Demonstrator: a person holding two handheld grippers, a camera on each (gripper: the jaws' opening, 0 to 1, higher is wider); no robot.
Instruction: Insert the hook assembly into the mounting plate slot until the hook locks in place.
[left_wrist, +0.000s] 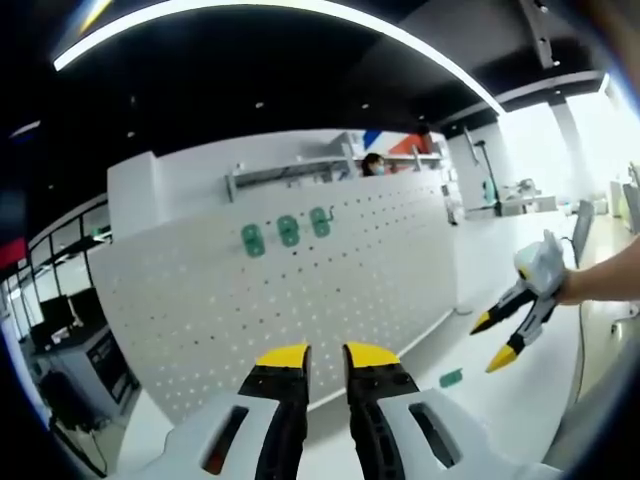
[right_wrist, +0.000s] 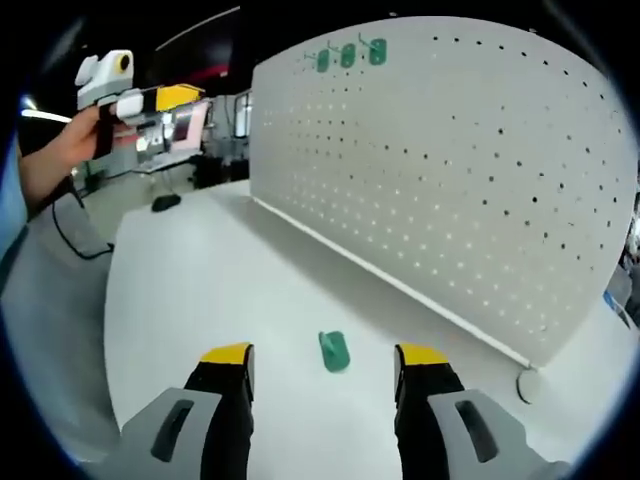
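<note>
Three hooks (left_wrist: 287, 231) already on pegboard (right_wrist: 450, 170); right gripper (right_wrist: 325, 362) spread above loose hook (right_wrist: 334, 351), left gripper (left_wrist: 325, 356) nearly closed, empty; off-centre grab risks skidding it.

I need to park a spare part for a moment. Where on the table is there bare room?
The white tabletop is bare between its near edge and the white perforated pegboard. Avoid the spot ahead of the right gripper, where the small green hook piece lies.
</note>
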